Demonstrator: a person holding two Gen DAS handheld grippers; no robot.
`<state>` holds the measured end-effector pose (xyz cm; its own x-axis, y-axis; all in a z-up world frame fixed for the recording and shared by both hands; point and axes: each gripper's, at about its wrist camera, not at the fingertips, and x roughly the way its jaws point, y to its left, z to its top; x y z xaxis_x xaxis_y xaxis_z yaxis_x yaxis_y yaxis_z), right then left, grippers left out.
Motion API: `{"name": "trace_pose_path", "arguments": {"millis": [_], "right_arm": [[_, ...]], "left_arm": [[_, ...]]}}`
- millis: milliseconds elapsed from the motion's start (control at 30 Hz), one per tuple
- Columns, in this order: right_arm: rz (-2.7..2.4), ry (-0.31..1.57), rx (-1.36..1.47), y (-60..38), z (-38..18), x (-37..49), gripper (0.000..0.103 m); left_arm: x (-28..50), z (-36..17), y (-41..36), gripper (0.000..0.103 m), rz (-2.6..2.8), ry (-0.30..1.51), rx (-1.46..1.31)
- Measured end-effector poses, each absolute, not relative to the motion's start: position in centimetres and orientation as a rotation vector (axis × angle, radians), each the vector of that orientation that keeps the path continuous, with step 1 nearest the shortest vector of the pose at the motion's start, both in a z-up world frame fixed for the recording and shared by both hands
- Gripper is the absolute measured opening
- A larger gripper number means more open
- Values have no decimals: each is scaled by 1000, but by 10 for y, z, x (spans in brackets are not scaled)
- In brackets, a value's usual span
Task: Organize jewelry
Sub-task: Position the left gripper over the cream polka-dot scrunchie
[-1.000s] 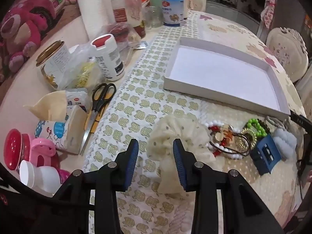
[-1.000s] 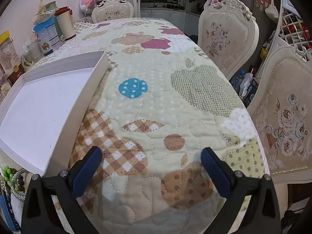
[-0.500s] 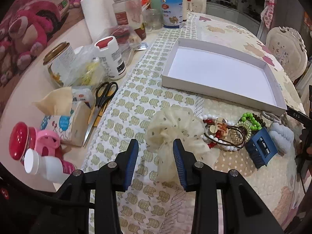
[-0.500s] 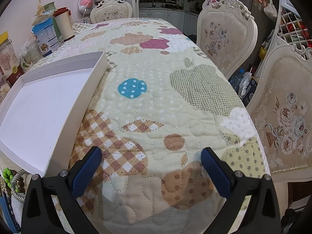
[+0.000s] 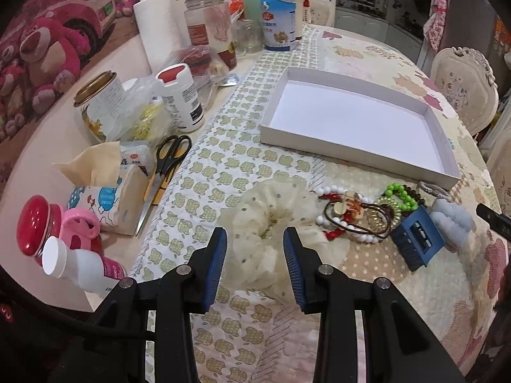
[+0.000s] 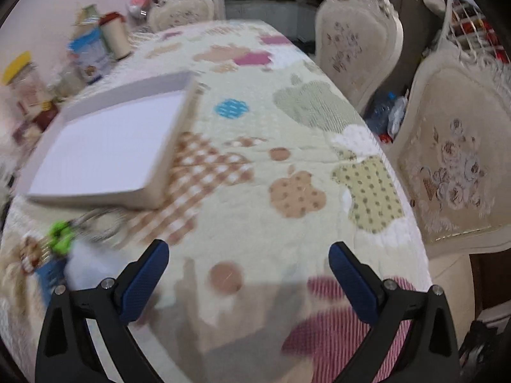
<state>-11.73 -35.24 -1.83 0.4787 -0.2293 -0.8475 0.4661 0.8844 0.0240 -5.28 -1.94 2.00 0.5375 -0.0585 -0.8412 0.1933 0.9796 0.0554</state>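
Observation:
A cream dotted scrunchie point(image 5: 271, 223) lies on the quilted table just ahead of my left gripper point(image 5: 255, 249), which is open and empty, jaws on either side of the scrunchie's near edge. To its right lies a pile: white-and-red bead bracelet point(image 5: 332, 191), dark hair ties point(image 5: 357, 220), green bead bracelet point(image 5: 400, 191), blue clip point(image 5: 418, 237), pale blue fluffy scrunchie point(image 5: 452, 220). An empty white tray point(image 5: 354, 118) sits beyond. My right gripper point(image 6: 249, 268) is open and empty over bare quilt, right of the tray point(image 6: 105, 146) and the blurred pile point(image 6: 60, 236).
Clutter lines the table's left side: scissors point(image 5: 166, 162), tissue pack point(image 5: 102, 191), red-lidded jar point(image 5: 38, 223), white bottles point(image 5: 182, 99), jars point(image 5: 207, 16) and a paper roll point(image 5: 159, 32). Upholstered chairs point(image 6: 453, 159) stand along the table's right edge.
My left gripper has pulled back slightly, so the scrunchie sits further ahead of the jaws. My right gripper has pulled back and swung left; its view is blurred and the jewelry pile has come into sight.

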Motion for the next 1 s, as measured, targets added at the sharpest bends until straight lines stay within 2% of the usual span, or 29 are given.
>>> {"name": "trace_pose_path", "arguments": {"millis": [500,1000], "right_arm": [[-274,813,122,-238,70,-143,102],[-258,810,133,-215,80,-148,102]], "left_arm": [[-76,45,-33,27,-223,925,159],[-89,50,-33,27,-237,911,158]]}}
